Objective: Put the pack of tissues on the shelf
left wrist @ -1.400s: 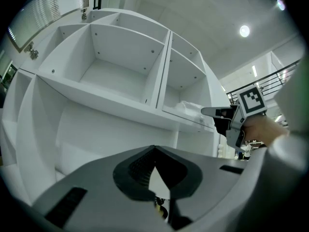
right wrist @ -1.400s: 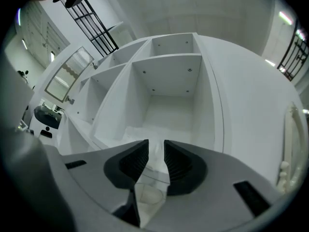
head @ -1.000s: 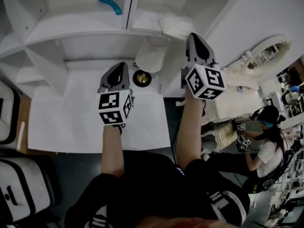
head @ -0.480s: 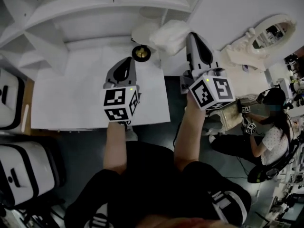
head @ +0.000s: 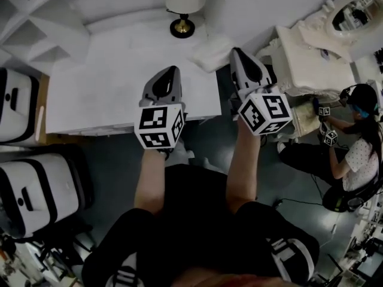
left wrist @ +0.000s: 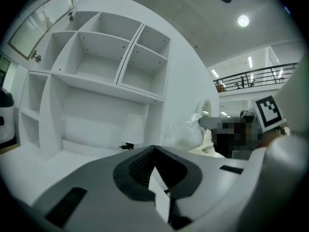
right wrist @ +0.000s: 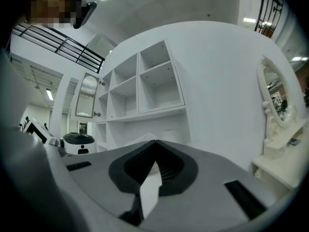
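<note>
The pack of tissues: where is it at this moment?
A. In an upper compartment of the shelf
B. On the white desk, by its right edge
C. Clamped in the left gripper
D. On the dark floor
B: the head view shows the pack of tissues lying on the white desk at its right edge, just ahead of the right gripper, which is shut on nothing.
</note>
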{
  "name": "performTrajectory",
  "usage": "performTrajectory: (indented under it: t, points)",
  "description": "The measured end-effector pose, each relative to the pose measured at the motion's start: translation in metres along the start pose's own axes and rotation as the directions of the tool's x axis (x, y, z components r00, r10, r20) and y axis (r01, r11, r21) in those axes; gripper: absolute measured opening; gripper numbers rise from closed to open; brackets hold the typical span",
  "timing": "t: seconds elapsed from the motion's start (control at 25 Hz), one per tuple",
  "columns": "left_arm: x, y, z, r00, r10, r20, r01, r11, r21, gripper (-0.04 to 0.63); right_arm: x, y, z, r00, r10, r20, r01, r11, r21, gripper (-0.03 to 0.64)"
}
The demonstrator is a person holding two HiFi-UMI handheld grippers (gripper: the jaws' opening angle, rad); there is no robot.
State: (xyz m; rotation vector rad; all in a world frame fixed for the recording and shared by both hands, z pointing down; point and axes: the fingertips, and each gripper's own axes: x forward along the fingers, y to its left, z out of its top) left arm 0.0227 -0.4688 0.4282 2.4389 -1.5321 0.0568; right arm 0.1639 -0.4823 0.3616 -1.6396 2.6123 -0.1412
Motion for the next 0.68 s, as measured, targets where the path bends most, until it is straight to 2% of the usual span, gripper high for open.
performTrajectory:
  t: [0.32, 0.68]
  points:
    - [-0.005, -0.019, -0.009, 1.0, -0.014, -0.022, 0.014, 1.0, 0.028, 0.011, -0.019, 0.003, -0.03, 0.999, 0.023, -0.042, -0.021, 0.999, 0.031, 0.02]
    - [-0.013, -0.018, 0.004, 1.0, -0.002, 0.004, 0.002, 0.999, 0.051, 0.011, -0.022, 0.004, -0.023, 0.999, 0.032, -0.017, -0.032, 0.999, 0.026, 0.02]
